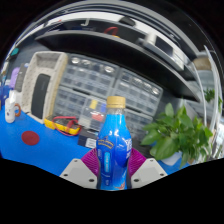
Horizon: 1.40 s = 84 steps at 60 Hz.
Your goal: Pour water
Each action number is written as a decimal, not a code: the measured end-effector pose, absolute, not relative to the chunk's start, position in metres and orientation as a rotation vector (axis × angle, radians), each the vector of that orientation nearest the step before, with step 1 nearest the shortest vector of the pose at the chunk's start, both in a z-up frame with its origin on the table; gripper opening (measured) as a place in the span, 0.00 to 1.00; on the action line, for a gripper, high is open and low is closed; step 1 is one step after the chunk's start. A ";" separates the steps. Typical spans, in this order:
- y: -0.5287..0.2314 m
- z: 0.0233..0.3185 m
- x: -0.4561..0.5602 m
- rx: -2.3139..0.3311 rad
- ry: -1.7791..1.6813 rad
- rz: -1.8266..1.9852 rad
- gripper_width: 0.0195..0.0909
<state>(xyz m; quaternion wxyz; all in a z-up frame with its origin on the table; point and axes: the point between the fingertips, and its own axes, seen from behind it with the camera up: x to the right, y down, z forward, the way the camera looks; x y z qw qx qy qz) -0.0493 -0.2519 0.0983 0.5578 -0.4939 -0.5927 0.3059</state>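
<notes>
We see the hand-held gripper (113,172) clenched on a blue bottle (114,146), its fingers pressing the lower body; the bottle stands upright between them above the blue surface (40,150). We judge it full, fairly heavy, smooth-walled and slippery, so a mid-body hold suits. A leafy plant (180,132) stands just beside it and may obstruct tilting.

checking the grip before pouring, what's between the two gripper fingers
In the gripper view, a blue bottle with a tan cap stands upright between the fingers, its lower body against the purple pads. The gripper looks closed on it.
</notes>
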 end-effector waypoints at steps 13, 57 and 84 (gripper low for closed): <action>-0.389 0.112 -0.081 -0.806 -1.617 0.599 0.20; -0.629 0.144 -0.147 0.527 -1.510 -0.240 0.19; -0.622 0.153 -0.144 0.449 -1.513 -0.191 0.20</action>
